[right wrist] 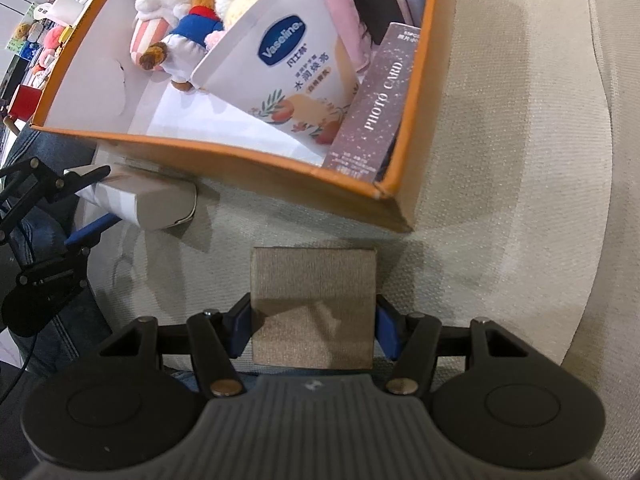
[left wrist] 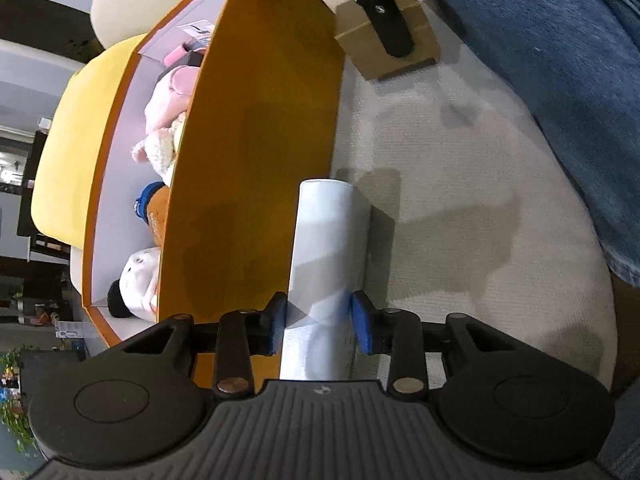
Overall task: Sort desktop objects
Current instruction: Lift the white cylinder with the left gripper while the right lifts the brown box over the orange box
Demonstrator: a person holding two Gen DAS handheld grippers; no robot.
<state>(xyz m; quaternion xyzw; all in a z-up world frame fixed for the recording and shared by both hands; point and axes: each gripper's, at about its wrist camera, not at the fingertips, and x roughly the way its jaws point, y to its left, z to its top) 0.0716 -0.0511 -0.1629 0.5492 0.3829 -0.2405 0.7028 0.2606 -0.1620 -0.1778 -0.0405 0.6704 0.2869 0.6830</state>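
A long white box (left wrist: 328,240) lies on the beige cushion (left wrist: 460,200) beside the orange storage box (left wrist: 260,140). My left gripper (left wrist: 320,320) is shut on its near end, both blue pads against its sides. The right wrist view shows the same white box (right wrist: 152,204) at the left, held between the left gripper's fingers (right wrist: 90,172). My right gripper (right wrist: 314,320) is shut on a square brown box (right wrist: 314,280) that sits on the cushion just in front of the orange box's corner (right wrist: 400,208). One right finger (left wrist: 384,20) shows over that brown box (left wrist: 420,44).
The orange box holds plush toys (right wrist: 168,0), a white Vaseline carton (right wrist: 288,68) and a brown photo card box (right wrist: 376,100). A person's denim-clad leg (left wrist: 560,80) borders the cushion. A yellow cushion (left wrist: 72,140) lies beyond the orange box.
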